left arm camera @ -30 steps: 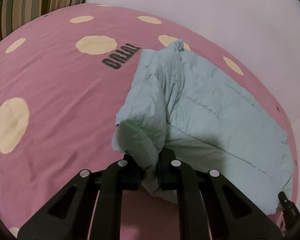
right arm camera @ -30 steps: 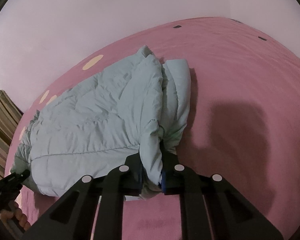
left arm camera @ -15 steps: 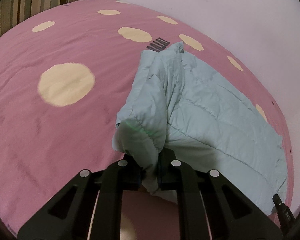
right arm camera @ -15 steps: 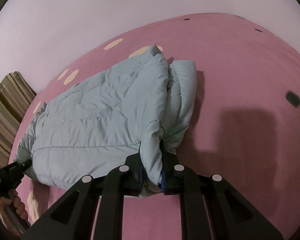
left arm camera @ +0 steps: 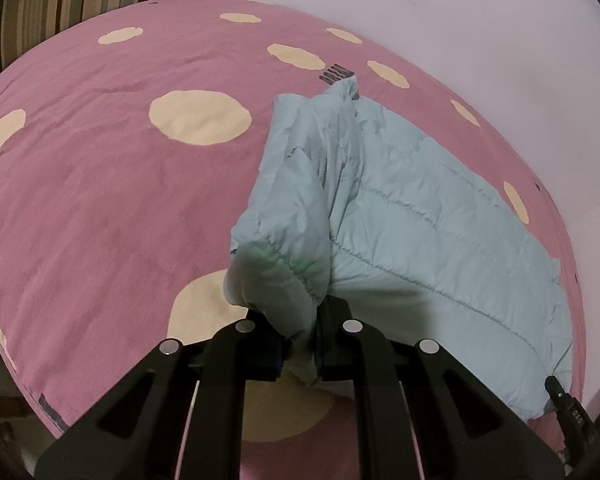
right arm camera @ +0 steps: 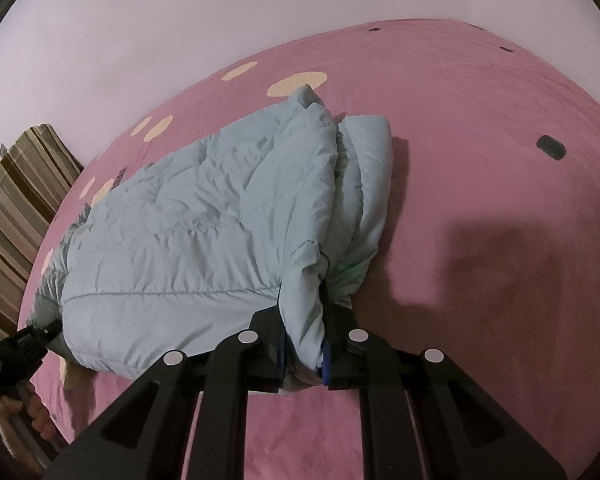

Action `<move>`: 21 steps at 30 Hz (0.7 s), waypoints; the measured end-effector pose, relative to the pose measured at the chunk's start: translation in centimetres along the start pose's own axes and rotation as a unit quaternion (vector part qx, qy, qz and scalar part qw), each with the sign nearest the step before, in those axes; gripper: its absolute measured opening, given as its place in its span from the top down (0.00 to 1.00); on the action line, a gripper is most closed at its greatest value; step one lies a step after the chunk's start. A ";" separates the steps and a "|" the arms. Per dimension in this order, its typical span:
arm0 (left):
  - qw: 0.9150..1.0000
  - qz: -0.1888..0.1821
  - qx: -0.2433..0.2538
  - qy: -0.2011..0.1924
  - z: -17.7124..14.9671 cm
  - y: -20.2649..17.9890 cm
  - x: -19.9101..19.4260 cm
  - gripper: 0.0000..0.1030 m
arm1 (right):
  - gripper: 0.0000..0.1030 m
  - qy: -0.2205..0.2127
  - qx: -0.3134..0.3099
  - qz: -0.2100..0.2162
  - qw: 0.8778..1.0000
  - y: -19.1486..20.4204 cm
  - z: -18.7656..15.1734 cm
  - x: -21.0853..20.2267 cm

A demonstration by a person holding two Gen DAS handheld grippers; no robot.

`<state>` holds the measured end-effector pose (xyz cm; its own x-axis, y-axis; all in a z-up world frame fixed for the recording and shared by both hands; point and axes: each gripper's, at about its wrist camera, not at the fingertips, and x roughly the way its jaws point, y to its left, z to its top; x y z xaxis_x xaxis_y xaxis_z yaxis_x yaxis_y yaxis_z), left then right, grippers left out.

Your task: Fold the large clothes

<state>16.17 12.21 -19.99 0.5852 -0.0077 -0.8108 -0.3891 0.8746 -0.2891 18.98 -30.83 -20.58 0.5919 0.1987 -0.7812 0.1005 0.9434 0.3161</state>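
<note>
Pale blue puffer jacket (left arm camera: 420,216), folded, on pink spotted bedsheet (left arm camera: 100,200). Left gripper (left arm camera: 298,354) clamped on one corner. Right gripper (right arm camera: 303,354) clamped on the other.

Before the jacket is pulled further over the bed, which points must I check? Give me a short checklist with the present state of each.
1. Left tool shut on the jacket: ok, fabric is pinched between its fingers.
2. Right tool shut on the jacket: ok, the edge sits between its fingers.
3. Both grips on the same near edge: ok.
4. Sleeves tucked in: ok, folded along both sides.
5. Bed cover free on the right side: ok, only printed marks.
6. Far collar end lying flat: cannot tell.
</note>
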 end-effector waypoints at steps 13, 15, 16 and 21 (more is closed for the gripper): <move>0.999 0.021 0.029 0.005 -0.6 0.5 -1.0 0.44 | 0.70 0.002 -0.026 -0.042 0.999 1.0 -0.4 -0.1; 0.999 0.020 0.033 0.004 -0.8 0.9 -1.5 0.41 | 0.69 0.001 -0.028 -0.046 0.999 1.1 -0.5 -0.6; 0.999 0.021 0.038 0.003 -0.8 1.1 -1.7 0.39 | 0.65 -0.001 -0.030 -0.049 0.998 1.1 -0.6 -0.9; 0.997 0.035 0.064 -0.006 -1.1 2.2 -3.4 0.34 | 0.59 -0.012 -0.040 -0.072 0.997 0.4 -1.2 -2.6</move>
<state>12.55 13.64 -18.46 0.5682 0.0612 -0.8206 -0.3368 0.9272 -0.1641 16.54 -30.61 -19.09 0.5949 0.0550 -0.8019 0.1222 0.9799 0.1578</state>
